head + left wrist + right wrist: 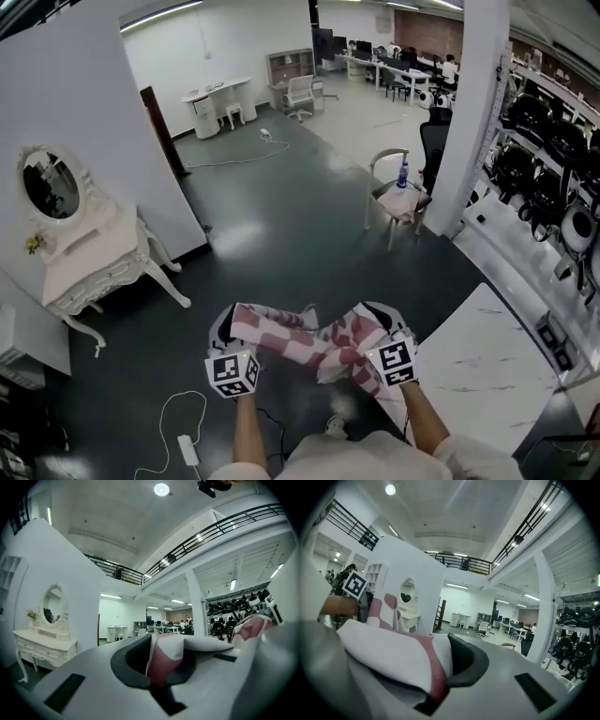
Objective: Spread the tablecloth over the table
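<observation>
The tablecloth [309, 342] is a red-and-white checked cloth, bunched and held in the air between both grippers in the head view. My left gripper [230, 330] is shut on one end of it; in the left gripper view a red and white fold [164, 660] is pinched between the jaws. My right gripper [386, 328] is shut on the other end, where the cloth [401, 660] fills the jaws and drapes left. The table [478, 361], white with a marbled top, lies at the lower right, beside and below the right gripper.
A white dressing table with an oval mirror [80, 258] stands at the left against a white wall. A wooden chair with a blue bottle [401, 192] stands beyond. A white pillar [469, 112] and racks of dark gear [548, 159] are at the right. A cable and power strip [183, 445] lie on the dark floor.
</observation>
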